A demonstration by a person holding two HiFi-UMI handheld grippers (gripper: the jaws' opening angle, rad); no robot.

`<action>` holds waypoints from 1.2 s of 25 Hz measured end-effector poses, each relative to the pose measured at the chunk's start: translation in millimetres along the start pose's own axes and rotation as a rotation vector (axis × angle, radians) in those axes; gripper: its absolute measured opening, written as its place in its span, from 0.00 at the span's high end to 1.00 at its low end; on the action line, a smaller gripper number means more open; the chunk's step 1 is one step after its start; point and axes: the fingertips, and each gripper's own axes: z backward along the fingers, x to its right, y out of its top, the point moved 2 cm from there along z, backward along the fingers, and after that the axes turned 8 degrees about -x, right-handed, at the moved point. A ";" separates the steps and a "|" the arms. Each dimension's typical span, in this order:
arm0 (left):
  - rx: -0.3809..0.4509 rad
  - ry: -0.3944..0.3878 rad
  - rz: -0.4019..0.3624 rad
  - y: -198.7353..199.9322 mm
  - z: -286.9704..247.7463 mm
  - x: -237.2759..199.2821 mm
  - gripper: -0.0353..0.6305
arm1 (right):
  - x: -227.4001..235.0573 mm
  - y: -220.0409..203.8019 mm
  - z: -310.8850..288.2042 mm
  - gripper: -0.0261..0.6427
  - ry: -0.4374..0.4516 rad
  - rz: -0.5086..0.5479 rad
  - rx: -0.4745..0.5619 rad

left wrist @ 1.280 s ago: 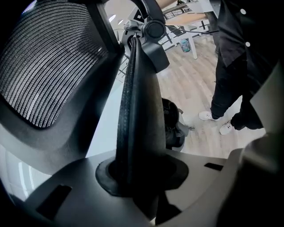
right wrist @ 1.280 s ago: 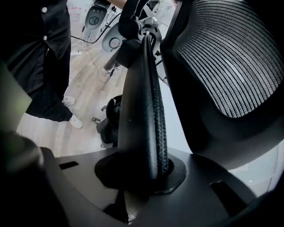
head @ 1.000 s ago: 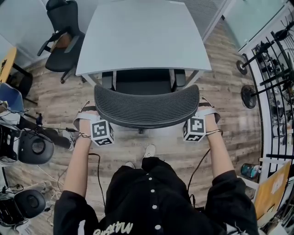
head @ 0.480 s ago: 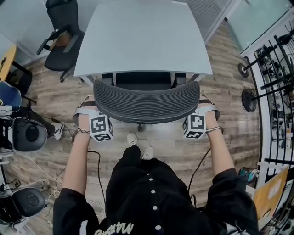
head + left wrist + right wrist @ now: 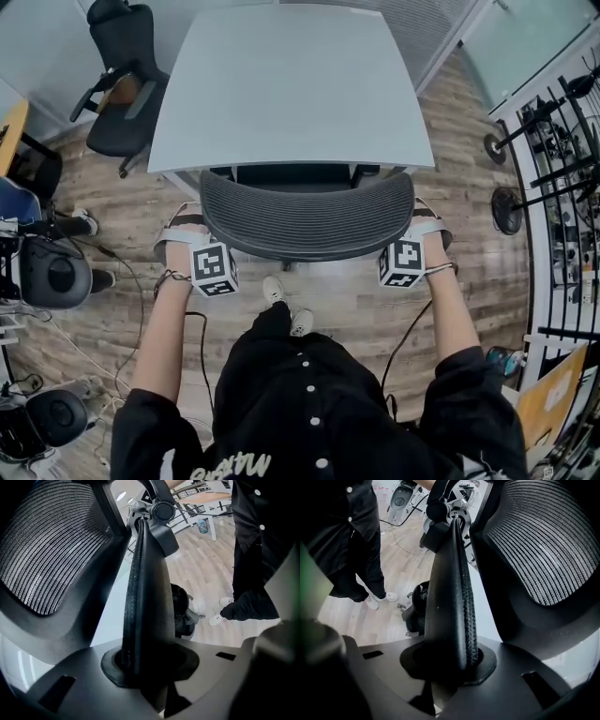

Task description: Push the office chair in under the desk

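1. Where the office chair stands, seat under the bench, its backrest spans from the left tongs to the right tongs.
2. Each pair clenches the backrest's nearer side rim.

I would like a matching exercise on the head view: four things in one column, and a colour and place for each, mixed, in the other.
Things:
1. desk
2. office chair backrest
3. second office chair
4. the person's shoes

Descriptions:
A. black, far left, apart from the desk
B. white, on the wooden floor behind the backrest
C. light grey, flat top
D. black mesh, at the desk's front edge

Pairs: 1-C, 2-D, 3-A, 4-B
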 end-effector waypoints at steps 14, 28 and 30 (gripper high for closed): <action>-0.008 -0.007 0.000 5.0 -21.9 -27.2 0.79 | 28.6 -10.8 -23.1 0.81 -0.013 0.004 0.002; -0.006 -0.003 0.005 4.1 -36.9 -44.9 0.79 | 46.1 -14.2 -39.9 0.81 -0.021 0.001 0.001; -0.006 -0.004 0.006 5.7 -38.8 -47.2 0.79 | 49.3 -15.4 -40.4 0.81 -0.015 -0.004 -0.001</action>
